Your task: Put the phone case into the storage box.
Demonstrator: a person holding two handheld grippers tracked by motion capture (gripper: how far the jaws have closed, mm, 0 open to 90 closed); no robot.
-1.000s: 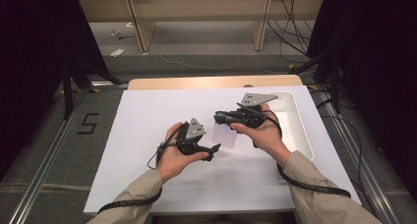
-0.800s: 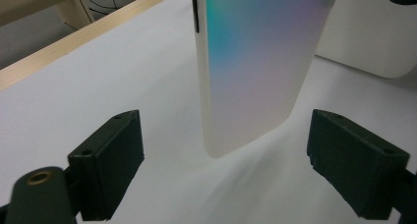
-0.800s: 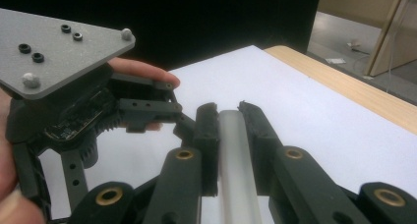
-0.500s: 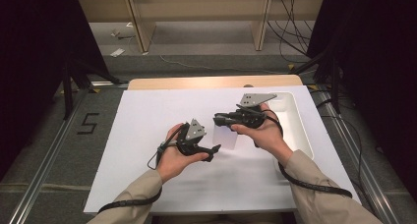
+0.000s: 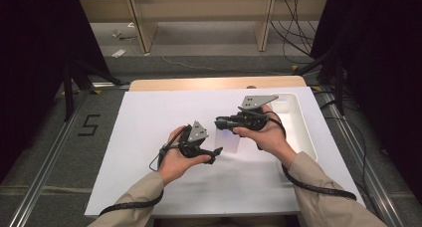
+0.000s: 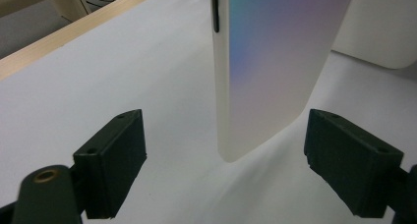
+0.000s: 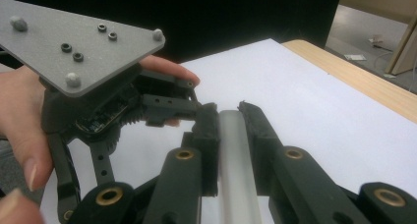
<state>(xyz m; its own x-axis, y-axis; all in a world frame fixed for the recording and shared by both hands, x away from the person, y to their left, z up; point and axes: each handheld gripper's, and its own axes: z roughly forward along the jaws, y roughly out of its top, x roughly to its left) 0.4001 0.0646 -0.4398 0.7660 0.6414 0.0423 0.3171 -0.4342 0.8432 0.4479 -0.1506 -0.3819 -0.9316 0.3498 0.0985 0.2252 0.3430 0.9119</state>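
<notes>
Currently a thin white slab, apparently a phone (image 5: 229, 140), is held edge-on between the pads of the right gripper (image 5: 222, 123), whose jaws are clamped tight on it; in the right gripper view the slab's pale rounded edge (image 7: 235, 160) is seen pinched between the two black jaws. The slab is kept above the white table cover (image 5: 149, 122), near the middle of the table, tilted so that its flat face is turned toward the left gripper (image 5: 215, 154).

In the left gripper view the phone (image 6: 275, 71) is seen hanging down from the top, an iridescent sheen on its face and a dark side button on its edge. Its lower rounded corner is placed between the two jaws of the left gripper (image 6: 246, 170), but no contact is made: the jaws are spread wide, with clear gaps on both sides. Whether the corner touches the cover cannot be told.

Both grippers are gripped by the person's hands, left hand (image 5: 174, 160) and right hand (image 5: 268, 137), close together, the left one just below and beside the slab. A grey three-cornered plate (image 7: 69, 42) is carried on top of the left gripper, as shown in the right gripper view. A white tray (image 5: 301, 122) is set on the right part of the table, just beyond the right hand. A wooden table edge (image 5: 199, 83) is visible at the far side of the cover.
</notes>
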